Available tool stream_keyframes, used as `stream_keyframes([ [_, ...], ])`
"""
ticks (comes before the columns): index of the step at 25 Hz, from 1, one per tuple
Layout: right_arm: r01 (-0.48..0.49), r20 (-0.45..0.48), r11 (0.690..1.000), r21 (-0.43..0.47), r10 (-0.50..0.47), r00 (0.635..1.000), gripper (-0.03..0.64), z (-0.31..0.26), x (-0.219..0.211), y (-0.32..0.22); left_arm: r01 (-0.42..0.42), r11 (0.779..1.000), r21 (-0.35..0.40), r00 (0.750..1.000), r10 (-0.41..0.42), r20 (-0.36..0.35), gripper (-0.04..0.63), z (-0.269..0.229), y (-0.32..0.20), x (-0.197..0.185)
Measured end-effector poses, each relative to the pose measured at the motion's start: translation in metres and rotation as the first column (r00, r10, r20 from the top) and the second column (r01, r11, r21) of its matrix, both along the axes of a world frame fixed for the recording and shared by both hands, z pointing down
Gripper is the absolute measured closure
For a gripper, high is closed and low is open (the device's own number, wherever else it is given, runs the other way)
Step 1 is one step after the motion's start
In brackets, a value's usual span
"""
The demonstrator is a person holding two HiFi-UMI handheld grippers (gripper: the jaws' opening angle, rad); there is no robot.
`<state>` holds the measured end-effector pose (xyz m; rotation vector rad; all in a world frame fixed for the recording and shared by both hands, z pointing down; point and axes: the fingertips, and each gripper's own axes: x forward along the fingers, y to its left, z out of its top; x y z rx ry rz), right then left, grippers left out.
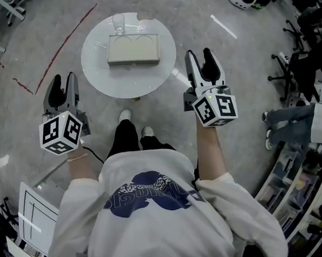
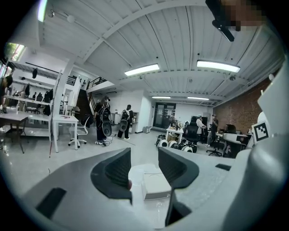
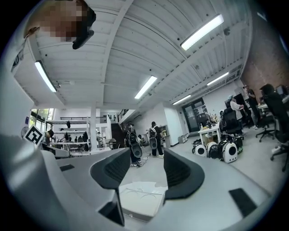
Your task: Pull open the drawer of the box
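The box point(image 1: 133, 49), a pale beige block with two round recesses in its top, lies flat near the middle of a round white table point(image 1: 159, 77), its long side across the person's line of sight; from above its sides look flush and the drawer is not pulled out. A clear glass point(image 1: 118, 22) stands just behind the box at the far rim of the table. The left gripper point(image 1: 63, 79) hangs off the table's left side, clear of the rim and well apart from the box; its jaws are spread wide with nothing between the pads, and in the left gripper view the box shows only through the gap, farther off. The right gripper point(image 1: 199, 54) is held near the table's right rim, touching nothing, and its jaws too are released and empty, the box lying beyond and below them in the right gripper view. The person stands facing the table, white shoes point(image 1: 125, 116) near its foot. A red tape line point(image 1: 58, 47) crosses the grey floor to the left, and several people point(image 2: 104, 119) stand by desks in the background
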<state>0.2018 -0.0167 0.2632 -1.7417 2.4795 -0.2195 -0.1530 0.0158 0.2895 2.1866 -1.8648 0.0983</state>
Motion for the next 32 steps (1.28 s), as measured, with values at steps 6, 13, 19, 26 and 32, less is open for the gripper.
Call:
stream_keyframes([
  [6,-0.047,-0.023,0.999,-0.012,0.047,0.999,0.41,0.008,-0.027,-0.029,-0.089,0.994,-0.069,0.996,0.088,-0.014,0.423,0.033,-0.05,-0.009],
  [13,-0.122,-0.065,0.991,-0.046,0.119,0.991,0.41,0.02,-0.048,-0.059,-0.191,0.969,-0.154,0.982,0.187,-0.043,0.422,0.073,-0.104,-0.015],
  [19,-0.161,-0.067,0.986,-0.037,0.158,0.985,0.41,0.023,-0.065,-0.081,-0.262,0.944,-0.199,0.965,0.254,-0.064,0.423,0.093,-0.134,-0.014],
  [26,-0.143,-0.096,0.985,-0.094,0.134,0.986,0.41,0.037,-0.079,-0.09,-0.313,0.894,-0.32,0.95,0.294,-0.107,0.423,0.141,-0.135,0.011],
  [32,-0.064,-0.118,0.989,-0.135,0.048,0.992,0.41,0.046,-0.087,-0.104,-0.314,0.853,-0.418,0.949,0.284,-0.135,0.423,0.179,-0.131,0.033],
])
